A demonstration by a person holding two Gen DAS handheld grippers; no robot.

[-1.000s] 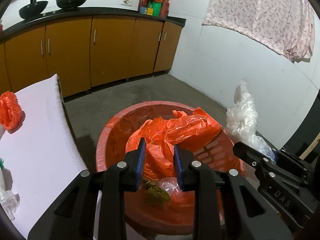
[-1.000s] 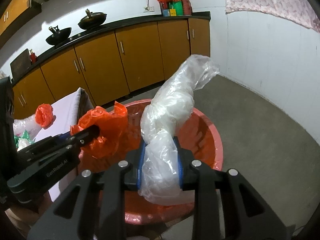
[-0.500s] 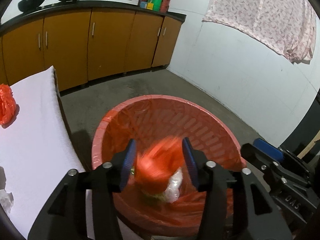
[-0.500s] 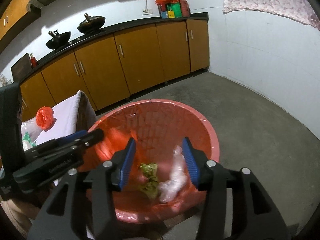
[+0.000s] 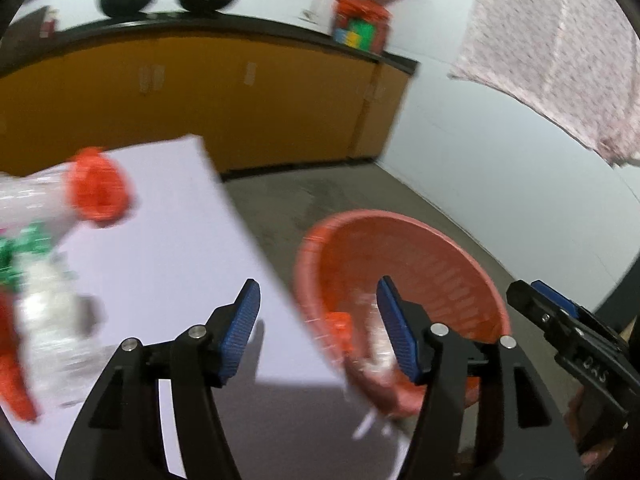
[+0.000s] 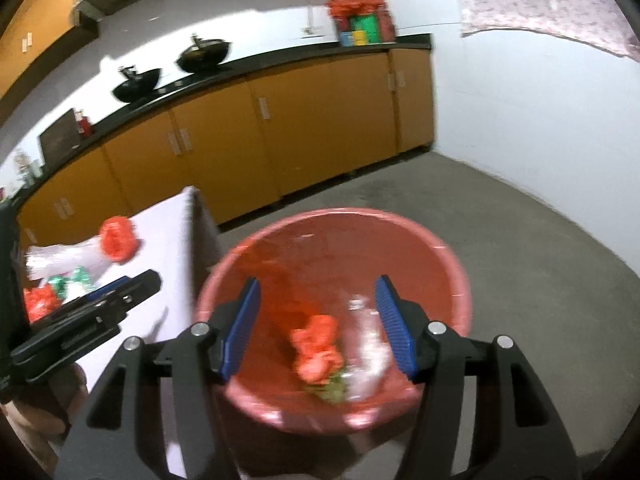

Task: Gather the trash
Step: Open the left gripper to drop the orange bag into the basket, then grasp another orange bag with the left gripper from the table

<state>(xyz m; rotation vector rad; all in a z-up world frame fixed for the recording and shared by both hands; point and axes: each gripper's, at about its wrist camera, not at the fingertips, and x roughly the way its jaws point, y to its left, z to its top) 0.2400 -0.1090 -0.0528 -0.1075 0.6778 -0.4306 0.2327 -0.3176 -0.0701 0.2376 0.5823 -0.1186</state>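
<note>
Both of my tongs stand wide open with nothing between their blue pads. My left gripper [image 5: 316,320] hangs over the near edge of the white table [image 5: 168,264], its left finger above the tabletop and its right finger above the red basket [image 5: 452,248] that sits on the floor just beside the table. My right gripper [image 6: 316,320] is over the basket [image 6: 448,256] itself, looking straight down into it.

Inside the basket, seen from my right wrist, lie a crumpled orange bag [image 6: 318,346], a clear plastic bag [image 6: 370,354] just beside it on the right, and a small greenish scrap [image 6: 330,390] touching both at their near end. From my left wrist the same contents are blurred; I can only make out an orange bit [image 5: 339,330] and some clear plastic [image 5: 372,340] low in the basket.

More trash remains on the table: a crumpled orange bag [image 5: 98,188] at the far side, clear plastic [image 5: 32,200] just beside it, a green-and-white wrapper [image 5: 20,248], more clear plastic [image 5: 56,340] nearer to me, and an orange piece [image 5: 12,376] at the left edge. My right wrist camera shows the same pile [image 6: 76,268] beyond my left gripper [image 6: 120,296].

Farther out are orange cabinets [image 6: 280,136] under a black countertop [image 6: 280,64] with two black woks [image 6: 204,54] and a red container [image 6: 360,20], and a grey concrete floor [image 6: 500,216].
</note>
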